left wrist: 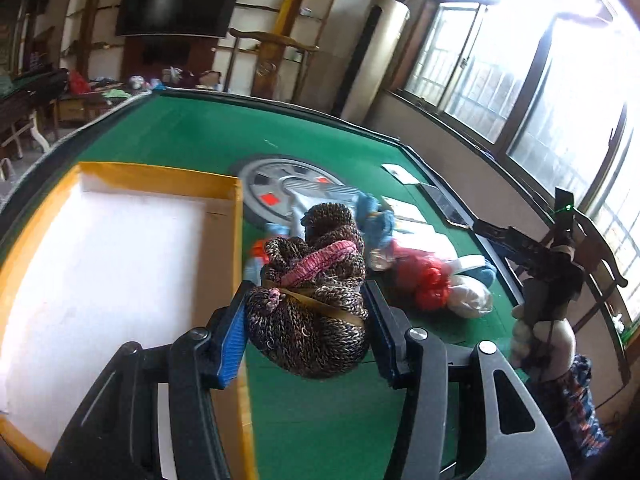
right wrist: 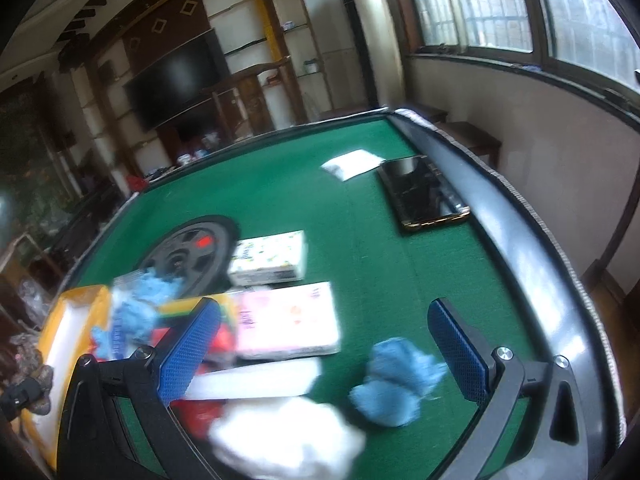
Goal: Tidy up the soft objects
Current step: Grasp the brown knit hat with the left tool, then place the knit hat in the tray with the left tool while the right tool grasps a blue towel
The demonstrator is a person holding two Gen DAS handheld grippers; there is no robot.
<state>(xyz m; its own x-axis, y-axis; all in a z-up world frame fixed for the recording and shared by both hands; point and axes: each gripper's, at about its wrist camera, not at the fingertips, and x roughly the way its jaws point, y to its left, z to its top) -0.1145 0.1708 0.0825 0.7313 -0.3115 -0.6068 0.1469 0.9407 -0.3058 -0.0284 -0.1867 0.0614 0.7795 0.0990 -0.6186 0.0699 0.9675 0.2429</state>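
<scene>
My left gripper (left wrist: 306, 292) is shut on a brown knitted bundle (left wrist: 308, 320) with a pink band, and both blue pads press its sides. It hangs just right of the yellow box (left wrist: 230, 240), whose white inside shows nothing in it. The same bundle shows at the left edge of the right wrist view (right wrist: 28, 356). My right gripper (right wrist: 323, 306) stands open low over the green table (right wrist: 360, 220). A blue fluffy cloth (right wrist: 396, 380) lies near its right finger, untouched. A white soft lump (right wrist: 288, 436) and a pink pack (right wrist: 288, 320) lie below it.
A pile right of the box holds a red plastic bag (left wrist: 424, 276), a blue fluffy cloth (left wrist: 376, 216) and white items. A phone (right wrist: 424, 192), a white paper (right wrist: 352, 164) and a patterned carton (right wrist: 268, 256) lie farther back. The table has a raised dark rim (right wrist: 500, 208).
</scene>
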